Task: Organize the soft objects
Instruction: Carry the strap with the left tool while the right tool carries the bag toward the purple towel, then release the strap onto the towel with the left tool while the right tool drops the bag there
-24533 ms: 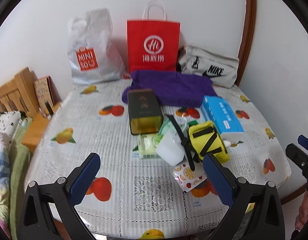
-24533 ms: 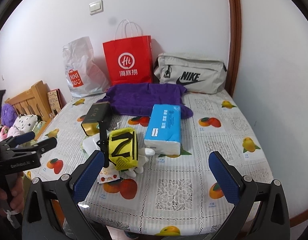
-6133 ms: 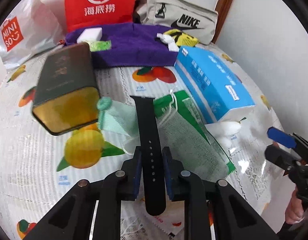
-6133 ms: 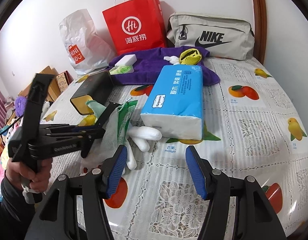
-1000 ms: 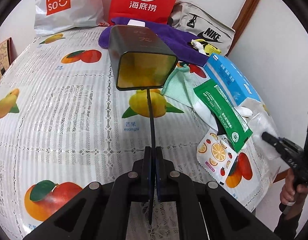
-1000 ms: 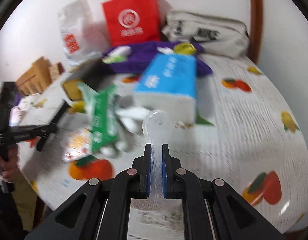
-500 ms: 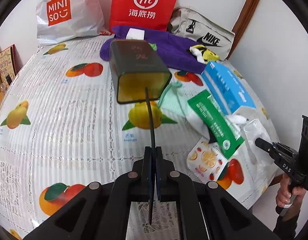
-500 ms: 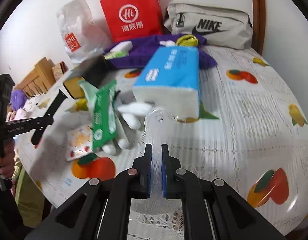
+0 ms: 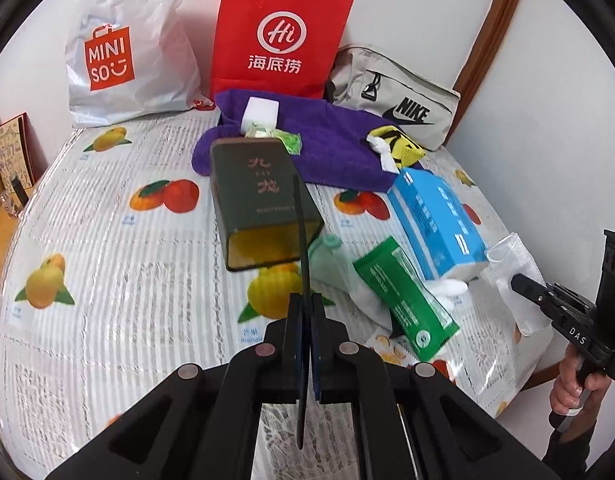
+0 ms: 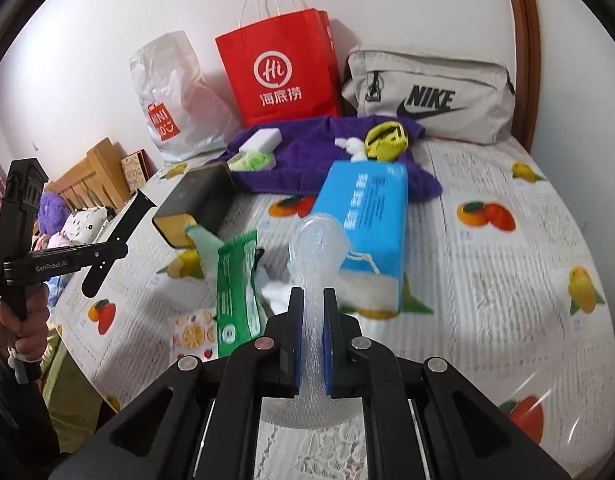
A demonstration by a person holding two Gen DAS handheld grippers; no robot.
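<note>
My left gripper (image 9: 306, 304) is shut on a black watch strap (image 9: 300, 216), seen edge-on and held above the table. In the right wrist view the strap (image 10: 127, 220) hangs slanted from it at the left. My right gripper (image 10: 312, 300) is shut on a clear bubble-wrap sheet (image 10: 316, 248), lifted over the table's near right edge. A purple towel (image 9: 335, 148) lies at the back with a white sponge (image 9: 261, 111), a green packet (image 9: 287, 140), a yellow pouch (image 9: 397, 145) and a white glove on it.
A dark tea tin (image 9: 259, 196), a blue tissue pack (image 9: 435, 220), a green wipes pack (image 9: 403, 300), a mint cloth (image 9: 327, 260) and a fruit-print sachet (image 9: 387, 350) lie mid-table. A red paper bag (image 9: 279, 40), a Miniso bag (image 9: 119, 52) and a Nike bag (image 9: 395, 96) line the wall.
Both grippers have risen from the table, the left with the strap and the right with the bubble wrap. The table's things look smaller and farther below.
</note>
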